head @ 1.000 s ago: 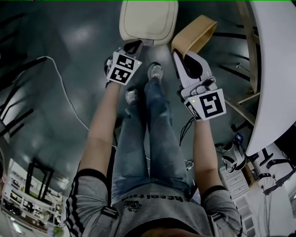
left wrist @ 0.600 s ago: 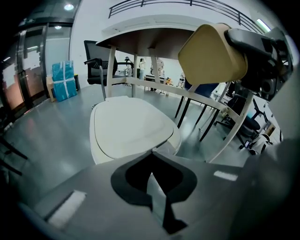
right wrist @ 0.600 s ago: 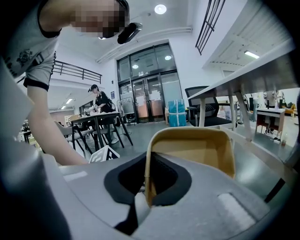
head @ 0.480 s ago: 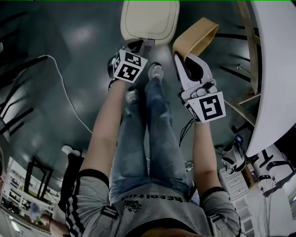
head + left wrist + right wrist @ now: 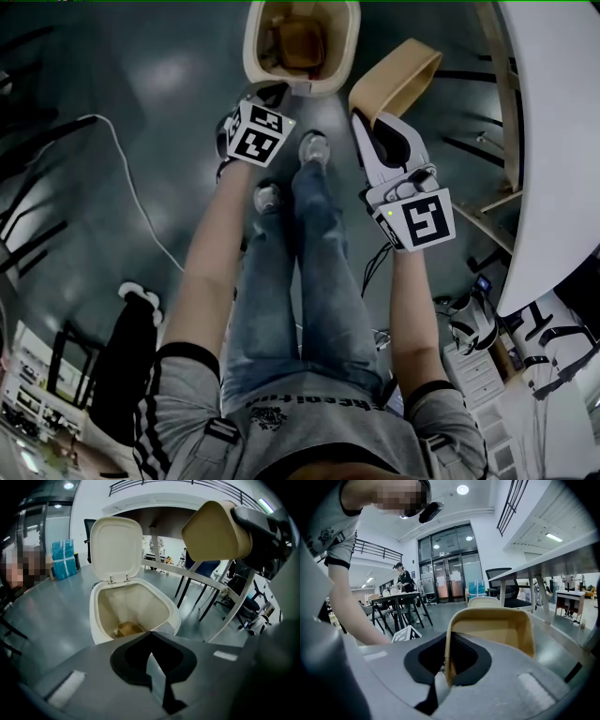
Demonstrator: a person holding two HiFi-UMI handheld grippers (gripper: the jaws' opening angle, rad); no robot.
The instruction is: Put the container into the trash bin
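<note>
At the far left a white cable (image 5: 122, 159) loops over the dark floor (image 5: 159, 75), and a bystander in black (image 5: 127, 361) stands low in the head view. The left gripper (image 5: 269, 95) points down just before the front rim of the trash bin (image 5: 253, 52); whether it touches the rim cannot be told. Its own view shows the jaws together with nothing between them. The bin is cream-coloured and stands on the floor with its lid (image 5: 116, 545) swung upright at the back, so the inside is open to view. A small brown thing (image 5: 127, 629) lies at its bottom. Below the bin in the head view the wearer's two shoes (image 5: 315, 145) stand on the floor, one close to the bin's base. To the right, the right gripper (image 5: 364, 117) has its jaws clamped on the wall of the container (image 5: 398, 73), a tan, tray-like tub with rounded corners. The container is held in the air to the right of the bin, apart from it and not over its opening. In the left gripper view it hangs above and to the right of the bin's rim. Farthest right runs the curved edge of a white desk (image 5: 553, 141) on pale slanting legs.
</note>
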